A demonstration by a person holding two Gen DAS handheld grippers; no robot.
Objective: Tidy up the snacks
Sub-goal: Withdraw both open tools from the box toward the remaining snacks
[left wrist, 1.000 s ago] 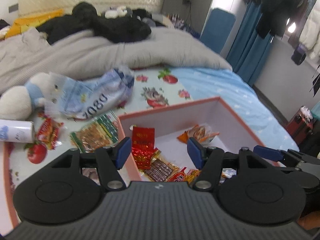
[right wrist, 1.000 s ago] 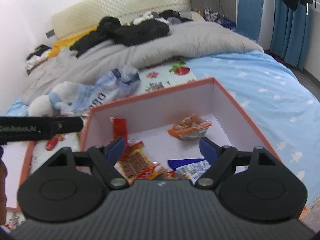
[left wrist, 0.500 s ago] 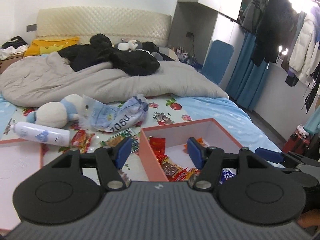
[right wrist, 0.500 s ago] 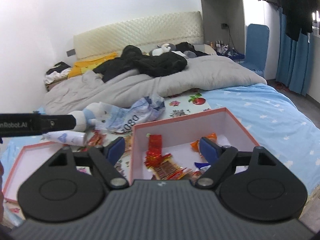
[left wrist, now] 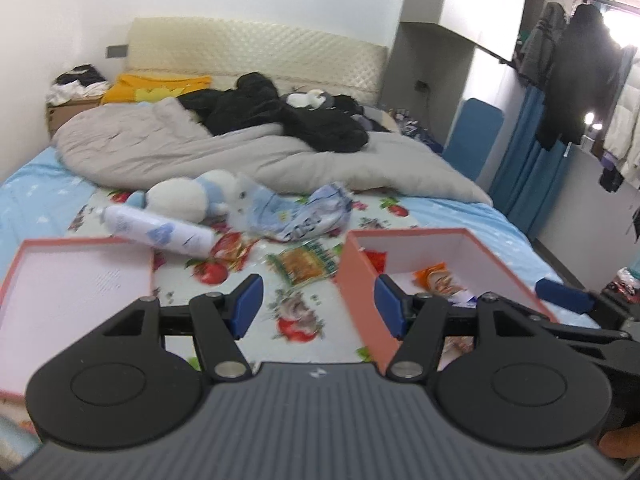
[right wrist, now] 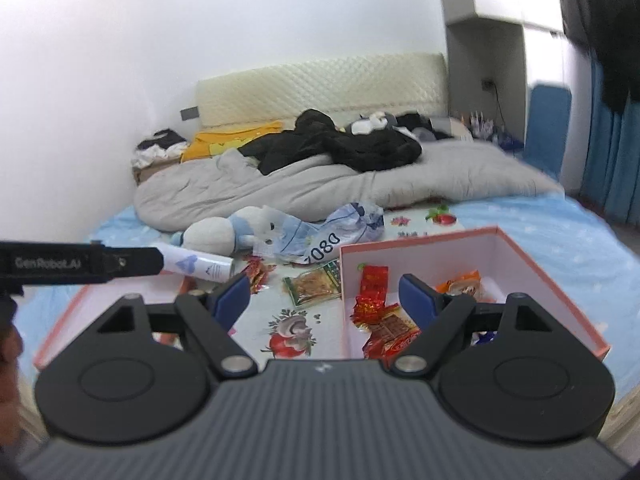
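1. The left gripper hangs above the flowered sheet with its blue pads spread wide and nothing between them.
2. The right gripper is likewise wide open and empty; its right pad sits over the near-left part of the pink box.
3. The pink box stands open on the bed, to the right of both grippers' centre. Inside it lie a red packet against the left wall, a brown-and-red snack just below it, and an orange packet further right.
4. To the left lies the box lid, open side up.
5. Between box and lid, on the sheet, lies a green-edged snack packet, just beside the box's left wall, with small red snacks near it.
6. Beyond these a white spray can lies on its side, touching the lid's far edge, beside a crumpled blue-and-white bag.
7. A white-and-blue plush toy rests behind the can.
8. Farthest, a grey duvet carries black clothing before the cream headboard.
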